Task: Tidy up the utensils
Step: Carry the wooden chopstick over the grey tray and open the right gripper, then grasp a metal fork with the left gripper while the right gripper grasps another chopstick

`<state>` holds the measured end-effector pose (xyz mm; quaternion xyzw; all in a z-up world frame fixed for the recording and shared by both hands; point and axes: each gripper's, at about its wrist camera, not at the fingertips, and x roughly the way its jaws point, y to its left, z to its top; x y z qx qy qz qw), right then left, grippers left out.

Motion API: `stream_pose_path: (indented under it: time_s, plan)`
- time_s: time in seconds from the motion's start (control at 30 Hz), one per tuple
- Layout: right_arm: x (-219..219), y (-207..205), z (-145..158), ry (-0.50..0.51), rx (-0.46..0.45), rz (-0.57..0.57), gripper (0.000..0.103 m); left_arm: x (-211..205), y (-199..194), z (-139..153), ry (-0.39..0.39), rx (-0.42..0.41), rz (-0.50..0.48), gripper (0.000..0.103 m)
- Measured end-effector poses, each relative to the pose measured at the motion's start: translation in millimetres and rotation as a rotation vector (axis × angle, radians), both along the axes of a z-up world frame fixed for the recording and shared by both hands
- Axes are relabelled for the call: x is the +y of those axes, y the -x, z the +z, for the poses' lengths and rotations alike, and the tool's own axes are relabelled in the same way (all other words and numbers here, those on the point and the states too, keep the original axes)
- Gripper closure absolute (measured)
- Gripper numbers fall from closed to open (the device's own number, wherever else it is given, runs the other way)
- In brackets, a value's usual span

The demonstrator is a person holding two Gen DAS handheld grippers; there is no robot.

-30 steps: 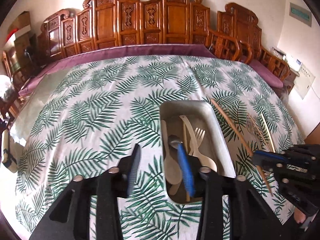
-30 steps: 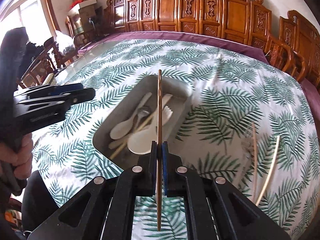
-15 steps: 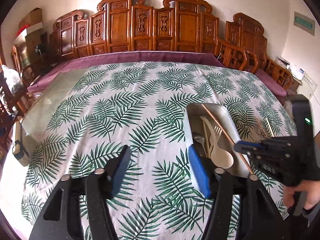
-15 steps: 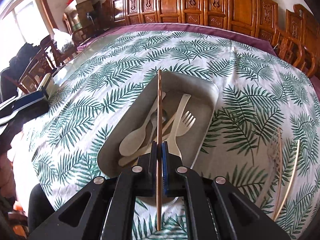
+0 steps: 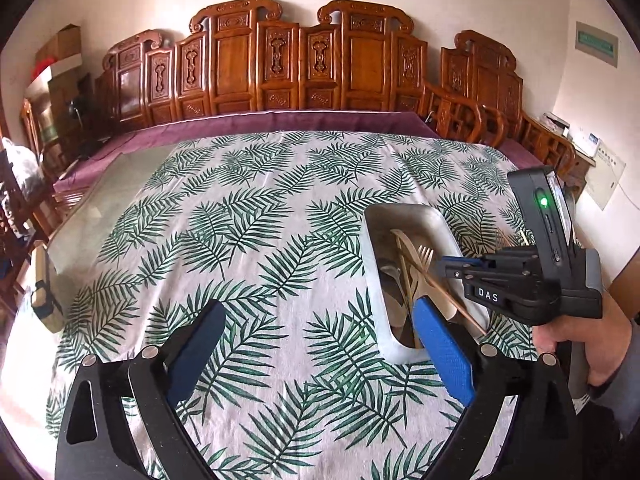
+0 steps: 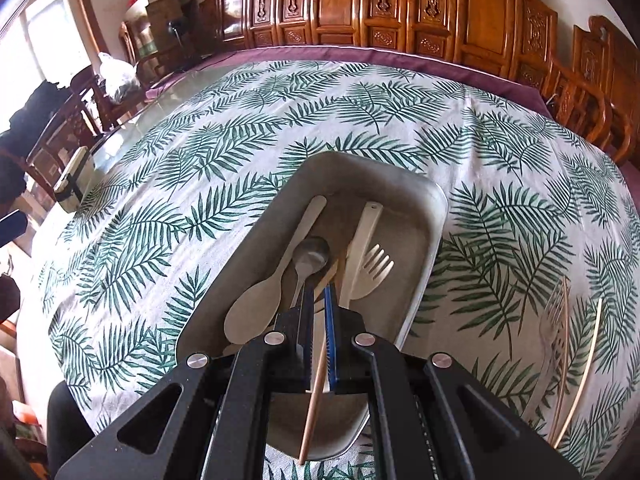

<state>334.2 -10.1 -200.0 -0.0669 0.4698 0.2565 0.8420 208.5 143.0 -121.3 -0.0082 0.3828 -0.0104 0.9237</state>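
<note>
The left tool point(image 5: 316, 354) has black angular arms with triangular cut-outs, round silver screws at the joints and flat blue pads point(image 5: 444, 354) inside its fingers. The right tool point(image 6: 319, 320) is built alike, its blue pads ribbed. Seen from the left wrist, its black body carries white "DAS" lettering point(image 5: 489, 295) and a lit green lamp point(image 5: 543, 201). The hand point(image 5: 576, 340) wears a dark grey sleeve point(image 5: 624, 376).

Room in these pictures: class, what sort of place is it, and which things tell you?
Probably a home dining room: carved wooden high-backed chairs ring a big table under a palm-leaf tablecloth, and a grey metal tray holds wooden spoons and a fork.
</note>
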Motion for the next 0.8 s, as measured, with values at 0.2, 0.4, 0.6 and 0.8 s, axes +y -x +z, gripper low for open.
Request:
stream_pose_path:
  time_s: [0.2,0.4,0.6,0.8]
  plan:
    - [-9,-2,12,-0.023,-0.017,-0.002,0.096,-4,1,1,-0.008,0.000,-0.008,0.012]
    - [-35,13,26,-0.036,-0.044,-0.002,0.096,-14,0,2,-0.009,-0.001,-0.023,0.012]
    - [-75,30,34,-0.047,-0.048,-0.027,0.096,-35,-5,1,-0.010,0.001,-0.057,0.012]
    - [-118,50,35,-0.036,-0.053,-0.068,0.096,-61,-9,-2,0.006,0.007,-0.100,0.011]
